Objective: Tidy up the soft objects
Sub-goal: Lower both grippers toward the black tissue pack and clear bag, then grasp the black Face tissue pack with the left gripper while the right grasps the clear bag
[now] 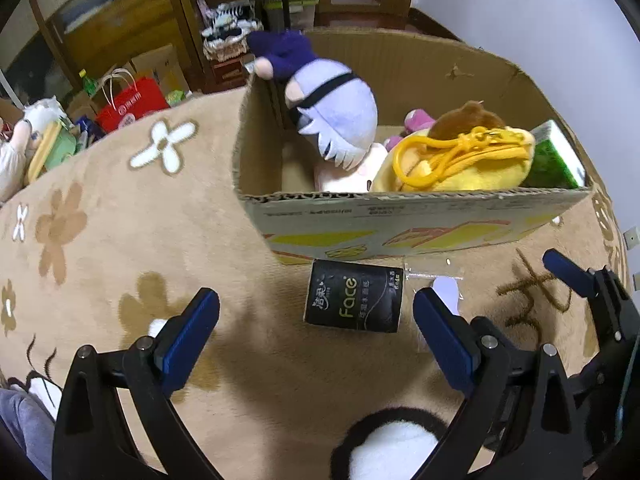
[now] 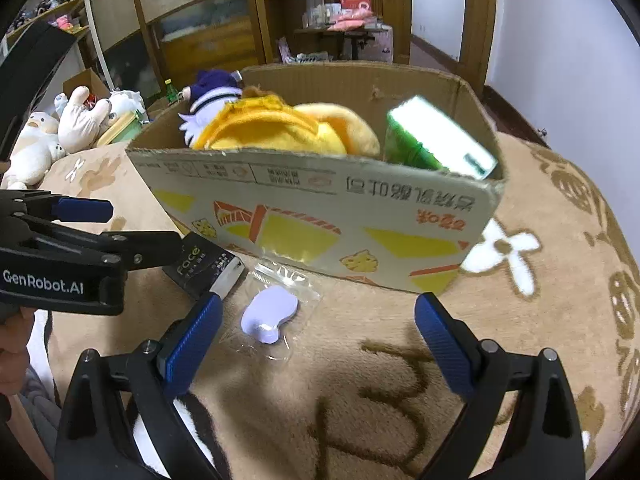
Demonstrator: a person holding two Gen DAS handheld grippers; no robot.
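Observation:
A cardboard box [image 1: 400, 216] [image 2: 320, 200] stands on a beige plush blanket. It holds a purple-and-white plush doll [image 1: 336, 108], a yellow plush [image 1: 460, 160] [image 2: 288, 128] with a plastic clip, and a green tissue pack [image 1: 556, 156] [image 2: 440, 140]. A black "Face" tissue pack [image 1: 354, 300] [image 2: 204, 268] lies in front of the box. A small lavender soft pad in a clear bag [image 2: 270, 314] lies to its right. My left gripper [image 1: 316, 312] is open, just short of the black pack. My right gripper [image 2: 318, 320] is open, near the bagged pad.
The right gripper shows at the right edge of the left wrist view [image 1: 592, 300]; the left gripper shows at the left of the right wrist view [image 2: 80, 248]. White plush toys [image 2: 52, 132] and a red bag [image 1: 132, 100] lie beyond the blanket. Wooden cabinets stand behind.

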